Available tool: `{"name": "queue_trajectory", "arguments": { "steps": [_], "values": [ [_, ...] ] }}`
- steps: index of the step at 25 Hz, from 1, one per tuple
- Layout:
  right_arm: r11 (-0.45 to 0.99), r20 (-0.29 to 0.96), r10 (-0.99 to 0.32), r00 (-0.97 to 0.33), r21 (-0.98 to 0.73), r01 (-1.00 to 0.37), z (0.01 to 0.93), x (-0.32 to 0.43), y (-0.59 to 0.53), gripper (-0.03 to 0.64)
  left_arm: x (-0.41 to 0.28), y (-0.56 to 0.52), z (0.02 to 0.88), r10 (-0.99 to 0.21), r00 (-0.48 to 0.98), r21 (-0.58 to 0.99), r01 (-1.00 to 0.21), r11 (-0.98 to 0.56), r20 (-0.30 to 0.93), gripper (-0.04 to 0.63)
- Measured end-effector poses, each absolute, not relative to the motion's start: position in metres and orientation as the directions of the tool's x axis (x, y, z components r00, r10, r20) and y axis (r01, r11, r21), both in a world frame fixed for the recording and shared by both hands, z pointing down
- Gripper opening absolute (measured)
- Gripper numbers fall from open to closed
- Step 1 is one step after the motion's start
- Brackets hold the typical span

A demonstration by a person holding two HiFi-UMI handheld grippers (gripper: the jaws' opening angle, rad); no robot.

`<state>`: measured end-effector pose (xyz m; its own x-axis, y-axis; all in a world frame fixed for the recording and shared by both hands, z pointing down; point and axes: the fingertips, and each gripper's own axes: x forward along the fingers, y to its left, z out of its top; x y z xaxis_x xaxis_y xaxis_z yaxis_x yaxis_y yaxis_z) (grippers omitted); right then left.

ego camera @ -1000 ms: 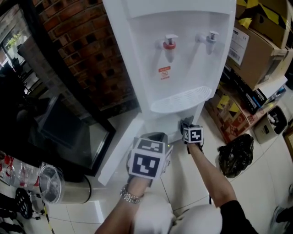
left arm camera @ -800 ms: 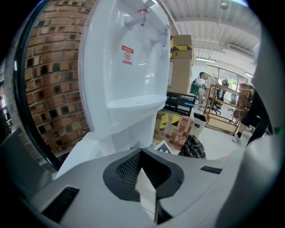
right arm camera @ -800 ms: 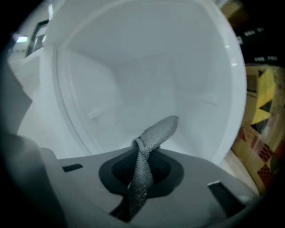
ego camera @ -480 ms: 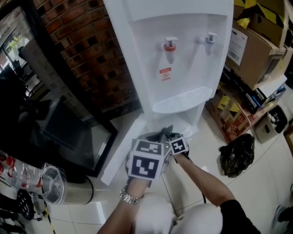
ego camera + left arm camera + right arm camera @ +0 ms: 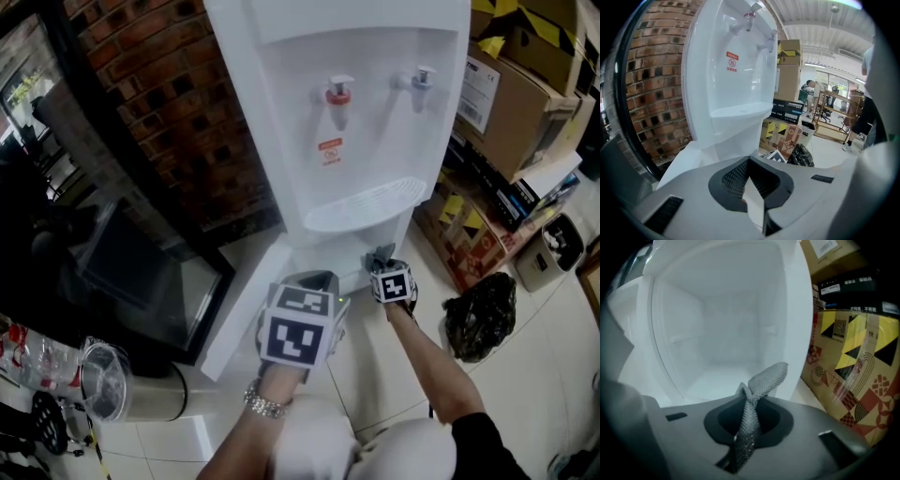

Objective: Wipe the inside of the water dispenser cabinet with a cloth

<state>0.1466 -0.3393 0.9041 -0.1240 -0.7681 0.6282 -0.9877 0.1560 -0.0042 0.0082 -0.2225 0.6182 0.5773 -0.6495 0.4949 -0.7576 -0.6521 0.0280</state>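
The white water dispenser (image 5: 347,112) stands against a brick wall, its lower cabinet door (image 5: 246,305) swung open to the left. My right gripper (image 5: 382,264) is at the right side of the cabinet mouth, shut on a grey mesh cloth (image 5: 380,255). In the right gripper view the cloth (image 5: 759,385) sticks up twisted from the gripper (image 5: 747,425), with the white cabinet interior (image 5: 726,333) straight ahead. My left gripper (image 5: 314,286) hovers before the cabinet beside the door, shut, with nothing seen in it; it appears again in its own view (image 5: 752,194).
Cardboard boxes (image 5: 525,103) are stacked right of the dispenser, with a black bag (image 5: 480,314) and a small bin (image 5: 553,248) on the tiled floor. A dark glass cabinet (image 5: 141,272) and a steel cylinder (image 5: 141,394) stand at the left.
My right gripper carried the cloth left across the cabinet mouth, then back to the right side. The left gripper has stayed where it was.
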Motion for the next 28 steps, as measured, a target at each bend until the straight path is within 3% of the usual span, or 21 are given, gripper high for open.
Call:
{"name": "queue_trajectory", "arguments": {
  "steps": [6, 9, 13, 21, 28],
  "values": [
    [0.392, 0.534, -0.772, -0.345, -0.027, -0.919, 0.872, 0.042, -0.347, 0.03, 0.005, -0.224, 0.62, -0.653, 0.57, 0.025, -0.763, -0.646, 0.499, 0.002],
    [0.51, 0.552, -0.725, -0.412, 0.029, -0.86, 0.877, 0.002, -0.346, 0.031, 0.002, -0.225, 0.619, -0.656, 0.566, 0.026, -0.767, -0.642, 0.499, 0.002],
    [0.448, 0.593, -0.72, -0.361, -0.001, -0.894, 0.9, 0.018, -0.359, 0.029, 0.001, -0.225, 0.62, -0.656, 0.566, 0.025, -0.767, -0.641, 0.5, 0.002],
    [0.232, 0.622, -0.77, -0.145, 0.061, -0.971, 0.909, 0.137, -0.369, 0.029, 0.008, -0.225, 0.62, -0.644, 0.58, 0.031, -0.754, -0.656, 0.498, 0.002],
    [0.261, 0.557, -0.8, -0.222, -0.01, -0.965, 0.891, 0.111, -0.381, 0.029, 0.009, -0.226, 0.624, -0.641, 0.579, 0.03, -0.753, -0.657, 0.504, 0.002]
  ]
}}
